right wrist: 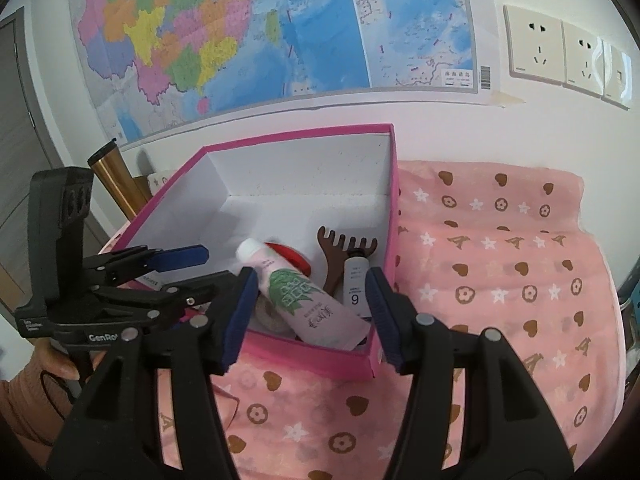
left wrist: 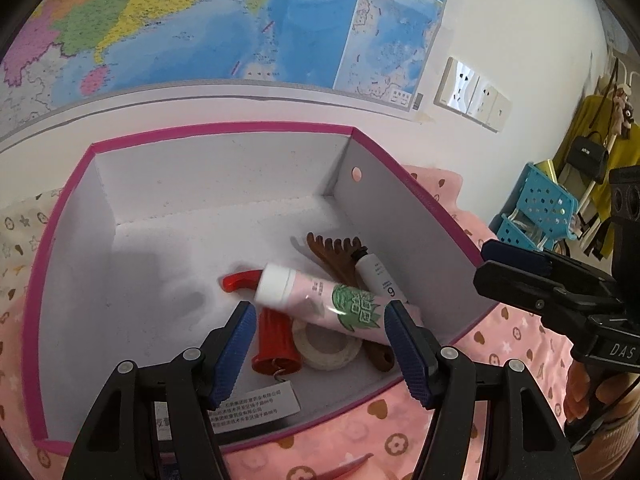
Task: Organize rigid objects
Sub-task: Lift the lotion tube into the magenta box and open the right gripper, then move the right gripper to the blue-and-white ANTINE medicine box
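Blue-padded, my left hand-held gripper hangs over the near edge of the pink box, fingers apart and holding nothing. Just beyond its tips, inside the box, lie a red comb, a tape roll and a pink tube, which rests across a brown wooden comb and beside a small white tube. My right hand-held gripper also stands apart and empty, short of the box's near right corner above the pink cloth.
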### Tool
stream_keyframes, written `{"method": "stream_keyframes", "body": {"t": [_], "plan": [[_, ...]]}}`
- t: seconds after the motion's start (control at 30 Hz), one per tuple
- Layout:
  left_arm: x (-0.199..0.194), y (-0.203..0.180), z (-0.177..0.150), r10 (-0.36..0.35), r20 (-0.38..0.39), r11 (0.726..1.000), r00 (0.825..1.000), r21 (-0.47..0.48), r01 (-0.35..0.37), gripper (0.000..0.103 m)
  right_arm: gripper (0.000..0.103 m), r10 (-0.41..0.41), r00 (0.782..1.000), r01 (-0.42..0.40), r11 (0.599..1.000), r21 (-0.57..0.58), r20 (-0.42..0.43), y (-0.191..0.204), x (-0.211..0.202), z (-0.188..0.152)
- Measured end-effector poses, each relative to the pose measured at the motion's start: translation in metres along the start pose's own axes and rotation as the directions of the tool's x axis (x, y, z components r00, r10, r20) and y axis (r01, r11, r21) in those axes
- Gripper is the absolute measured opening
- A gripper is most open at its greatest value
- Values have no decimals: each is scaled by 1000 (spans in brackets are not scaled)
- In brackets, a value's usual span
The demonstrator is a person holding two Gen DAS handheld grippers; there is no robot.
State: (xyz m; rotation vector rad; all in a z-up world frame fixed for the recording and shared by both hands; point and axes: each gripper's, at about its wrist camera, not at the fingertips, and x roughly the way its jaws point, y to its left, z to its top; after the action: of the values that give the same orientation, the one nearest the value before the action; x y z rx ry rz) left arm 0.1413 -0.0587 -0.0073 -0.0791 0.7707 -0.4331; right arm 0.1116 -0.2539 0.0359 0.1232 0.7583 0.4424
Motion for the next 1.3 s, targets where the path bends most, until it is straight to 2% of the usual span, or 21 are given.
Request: {"method": "stream_keyframes", "body": {"t": [0.27,0.43,0.6,0.77,0.93,1.13,1.3], "plan": [[-39,0,-12,16,83,1000,996,22,-18,69,58,28,1000,-28,1000,13,10,2,-12,-11],[-80,9,-21,24,154,1000,988,11,-26,69,58,96,995,-96,995,11,29,10,-25,-18],[-115,31,-34,95,211,995,973,-32,-90,70,59,164,986,-164,987,4,19,20,-31,-29],[-122,58,-53,148,187,987,971,-95,-132,70,59,240,970,-240,970,26,-20,29,-22,-42],[-114,83,-75,164,119,976,979,-160,-144,70,59,295,952,-293,956,36,-84,47,-1,-56],[-103,96,-94,151,50,972,987,-191,-139,70,59,345,928,-342,939,47,-142,71,23,-68],[-102,99,-100,150,31,972,988,-189,-142,70,59,378,909,-374,926,54,-174,89,42,-71]]}}
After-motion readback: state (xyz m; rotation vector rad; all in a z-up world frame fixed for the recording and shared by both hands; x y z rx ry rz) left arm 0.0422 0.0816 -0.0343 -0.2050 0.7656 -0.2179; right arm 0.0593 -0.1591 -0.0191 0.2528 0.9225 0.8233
